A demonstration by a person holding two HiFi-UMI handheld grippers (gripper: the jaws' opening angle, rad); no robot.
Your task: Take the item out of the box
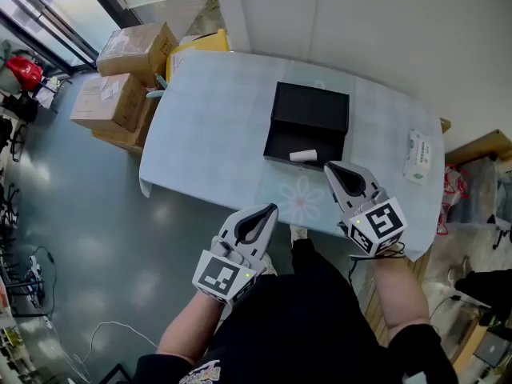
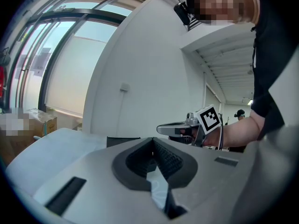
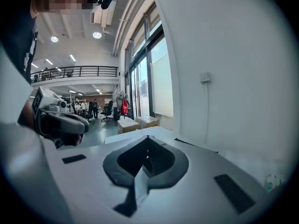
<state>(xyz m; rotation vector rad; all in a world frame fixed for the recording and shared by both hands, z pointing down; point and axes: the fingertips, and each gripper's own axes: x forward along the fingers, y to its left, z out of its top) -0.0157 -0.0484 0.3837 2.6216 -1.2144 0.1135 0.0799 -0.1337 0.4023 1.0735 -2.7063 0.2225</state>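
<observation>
Staging the reach: cardboard cartons (image 1: 128, 62) sit past the table's (image 1: 208, 134) left edge. Left gripper (image 1: 270, 210) is closed on nothing, short of the table. Black box (image 1: 312, 106) lies open mid-table, white roll-like item (image 1: 302, 156) against its near wall. Right gripper (image 1: 330, 169), also closed and empty, hangs just beside that wall. We'd open the right jaws first, drop in over the wall, pinch the item across its short axis, left bracing the box. Tissue pack (image 1: 418, 157) at far right is well clear
</observation>
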